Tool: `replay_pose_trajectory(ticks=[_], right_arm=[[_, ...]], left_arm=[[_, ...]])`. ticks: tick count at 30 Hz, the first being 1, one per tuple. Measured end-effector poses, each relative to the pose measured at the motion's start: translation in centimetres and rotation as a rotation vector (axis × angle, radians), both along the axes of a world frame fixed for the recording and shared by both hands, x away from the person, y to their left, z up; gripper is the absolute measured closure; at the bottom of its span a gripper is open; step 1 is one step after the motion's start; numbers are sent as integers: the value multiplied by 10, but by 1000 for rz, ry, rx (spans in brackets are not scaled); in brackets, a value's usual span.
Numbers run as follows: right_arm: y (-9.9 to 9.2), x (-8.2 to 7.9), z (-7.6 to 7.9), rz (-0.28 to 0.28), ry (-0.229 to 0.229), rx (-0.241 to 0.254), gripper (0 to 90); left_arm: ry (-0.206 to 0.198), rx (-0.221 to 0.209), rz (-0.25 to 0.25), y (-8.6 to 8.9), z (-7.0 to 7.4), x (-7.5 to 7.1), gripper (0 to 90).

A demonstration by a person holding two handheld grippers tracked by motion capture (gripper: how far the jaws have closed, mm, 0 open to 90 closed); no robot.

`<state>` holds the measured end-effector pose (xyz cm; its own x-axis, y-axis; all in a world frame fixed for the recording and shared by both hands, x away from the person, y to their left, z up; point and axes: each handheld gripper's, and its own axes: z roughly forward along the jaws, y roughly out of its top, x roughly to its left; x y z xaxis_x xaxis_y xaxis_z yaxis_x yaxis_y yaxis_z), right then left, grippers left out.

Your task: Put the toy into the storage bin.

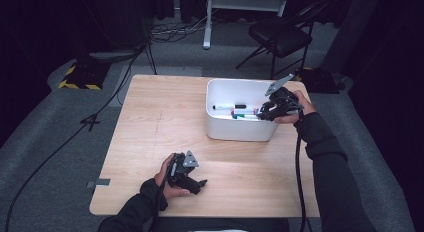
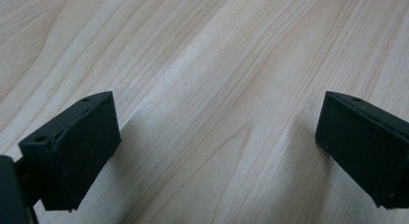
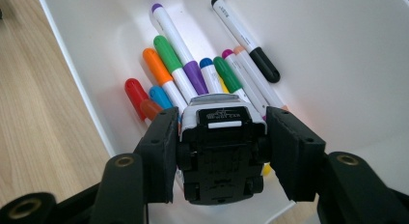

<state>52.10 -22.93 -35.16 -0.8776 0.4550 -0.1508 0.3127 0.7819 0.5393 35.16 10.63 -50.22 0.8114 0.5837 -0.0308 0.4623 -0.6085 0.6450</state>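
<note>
**Right gripper holds a toy car over a bin of markers**

The right gripper, seen low in the middle of the right gripper view, has its two black jaws closed on the sides of a small toy car, which is turned so its black underside and wheels face the camera (the pads press it on both flanks). Behind the car, in the upper half of that frame, lies a white plastic bin with a cluster of markers capped in purple, green, orange, red, blue and black.

In the high view, the right gripper sits right of centre, over the right end of the bin, which rests on a light wooden table.

The left gripper is at the lower middle of the high view, resting on the table. In the left gripper view its jaws stand wide apart with bare wood between them.
</note>
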Motion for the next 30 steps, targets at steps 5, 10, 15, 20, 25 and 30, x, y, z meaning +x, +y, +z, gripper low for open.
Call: replay_pose_trajectory(ticks=[5,10,15,20,25,30], right_arm=[[-9,-2,0,-12,8,-20,481],[-13,-3,-2,-16,8,-37,480],[-18,-4,-1,-33,8,-31,480],[-22,-5,-1,-49,1,-20,476],[-26,-8,-1,-68,-14,-3,460],[-32,-13,2,-83,-34,59,452]], left_arm=[[0,0,0,0,0,0,21],[0,0,0,0,0,0,21],[0,0,0,0,0,0,20],[0,-1,1,0,0,0,21],[0,-2,3,0,0,0,21],[0,0,1,0,0,0,20]])
